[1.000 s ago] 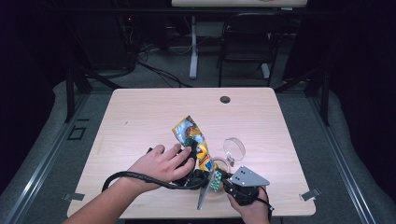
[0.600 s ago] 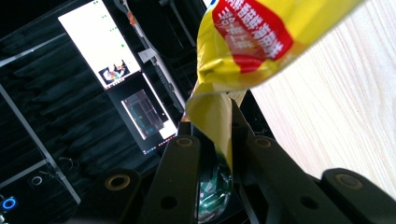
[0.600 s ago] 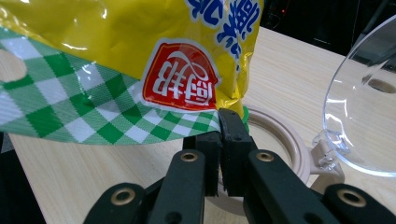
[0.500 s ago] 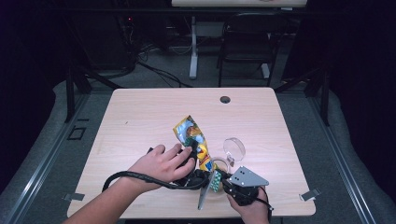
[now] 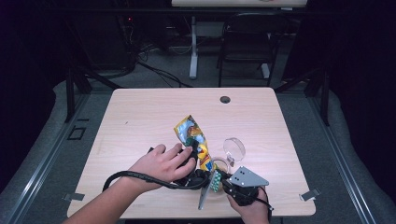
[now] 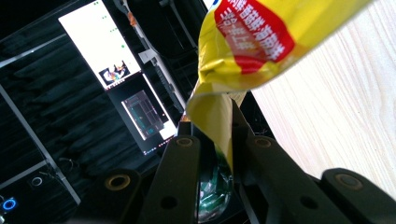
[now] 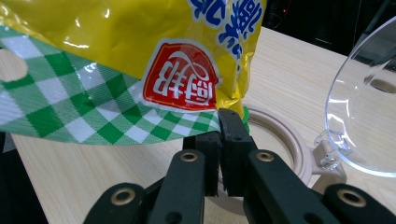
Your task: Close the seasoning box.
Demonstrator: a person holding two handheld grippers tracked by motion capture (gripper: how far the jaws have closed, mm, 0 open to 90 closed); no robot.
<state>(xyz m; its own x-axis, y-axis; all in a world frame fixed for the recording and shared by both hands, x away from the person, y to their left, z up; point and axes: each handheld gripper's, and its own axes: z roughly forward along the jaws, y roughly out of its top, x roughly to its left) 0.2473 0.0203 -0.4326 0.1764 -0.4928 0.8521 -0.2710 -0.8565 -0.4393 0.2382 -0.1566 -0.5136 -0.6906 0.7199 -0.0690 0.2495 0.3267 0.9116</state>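
I am gripping the snack bag [image 5: 192, 138] with both closed hand-held grippers, left [image 6: 215, 140] and right [image 7: 219, 122], pulling apart evenly to tear it cleanly.

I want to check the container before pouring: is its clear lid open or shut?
Open. The clear lid stands tilted up on its hinge beside the bare container rim.

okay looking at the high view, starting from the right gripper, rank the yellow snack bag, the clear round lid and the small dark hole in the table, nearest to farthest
From the right gripper:
1. Yellow foil snack bag, pinched in its jaws, running up and left.
2. Clear round plastic lid, just behind, slightly right.
3. Small dark round hole, near the table's far edge.
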